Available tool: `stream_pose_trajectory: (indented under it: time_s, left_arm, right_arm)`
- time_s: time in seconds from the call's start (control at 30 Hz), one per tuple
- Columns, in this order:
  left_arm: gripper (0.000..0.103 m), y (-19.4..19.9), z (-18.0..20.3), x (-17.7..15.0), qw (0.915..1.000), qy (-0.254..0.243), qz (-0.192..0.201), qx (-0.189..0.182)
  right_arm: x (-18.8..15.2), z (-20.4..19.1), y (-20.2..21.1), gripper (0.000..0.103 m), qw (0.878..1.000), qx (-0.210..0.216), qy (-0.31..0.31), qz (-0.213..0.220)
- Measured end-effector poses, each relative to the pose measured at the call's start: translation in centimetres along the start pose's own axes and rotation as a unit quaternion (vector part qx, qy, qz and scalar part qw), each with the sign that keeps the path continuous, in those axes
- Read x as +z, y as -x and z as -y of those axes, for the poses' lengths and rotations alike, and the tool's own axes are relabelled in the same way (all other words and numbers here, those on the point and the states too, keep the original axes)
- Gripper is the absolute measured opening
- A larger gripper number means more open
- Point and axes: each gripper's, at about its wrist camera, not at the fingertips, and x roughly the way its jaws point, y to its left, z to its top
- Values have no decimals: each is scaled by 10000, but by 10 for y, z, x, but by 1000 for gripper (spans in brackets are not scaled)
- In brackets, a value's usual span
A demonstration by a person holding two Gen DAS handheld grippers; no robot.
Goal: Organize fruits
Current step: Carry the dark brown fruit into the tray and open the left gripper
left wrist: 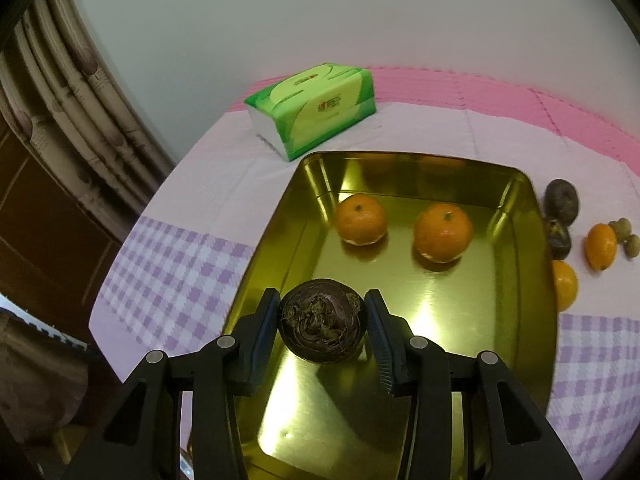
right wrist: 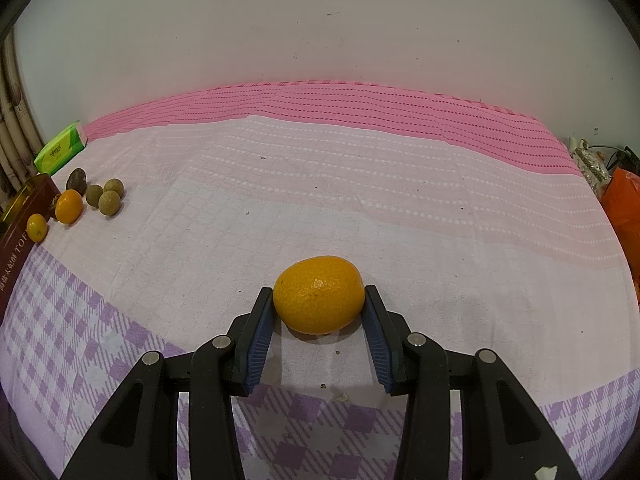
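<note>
Left wrist view: the left gripper (left wrist: 322,326) is closed on a dark purple fruit (left wrist: 322,322), both pads touching its sides, over the near part of a gold tray (left wrist: 532,320). Two oranges (left wrist: 361,219) (left wrist: 442,231) sit side by side, apart, toward the tray's far end. Outside the tray's right wall, on the cloth, lie two more dark fruits (left wrist: 562,201), an orange (left wrist: 565,285) partly hidden by the wall, a small orange (left wrist: 600,247) and small brownish fruits (left wrist: 626,236). A green tissue pack (left wrist: 312,108) lies beyond the tray's far left corner.

Right wrist view: the right gripper (right wrist: 319,310) is closed around an orange (right wrist: 319,295), pads against both sides; whether the fruit rests on the cloth (right wrist: 360,200) or is just above it cannot be told. Far toward the surface's left edge are the tray's outer wall (right wrist: 16,240), two small oranges (right wrist: 69,206) (right wrist: 37,227), one dark fruit (right wrist: 77,181), three brownish fruits (right wrist: 109,203) and the tissue pack (right wrist: 60,152).
</note>
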Motion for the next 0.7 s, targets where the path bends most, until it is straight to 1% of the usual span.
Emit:
stream_pose_trajectory:
  time_s: [0.23,0.37,0.53,0.7]
  left_arm:
    - [44,-15,-15,1,9997,167,-165,90]
    - [45,-20,-16,1,9995,197,-235,29]
    - [45,-20,-13,0,9998,83,-173,76]
    - [45,-18,-16,1,9998,167,-126,-29]
  right_arm:
    - [0,-1,0,41,10000,-12,9,0]
    - [0,0,0,41,10000,-14,10,-1]
    - [0,0,0,41,10000,-14,12,-1]
    - [0,0,0,41,10000,-16,12,0]
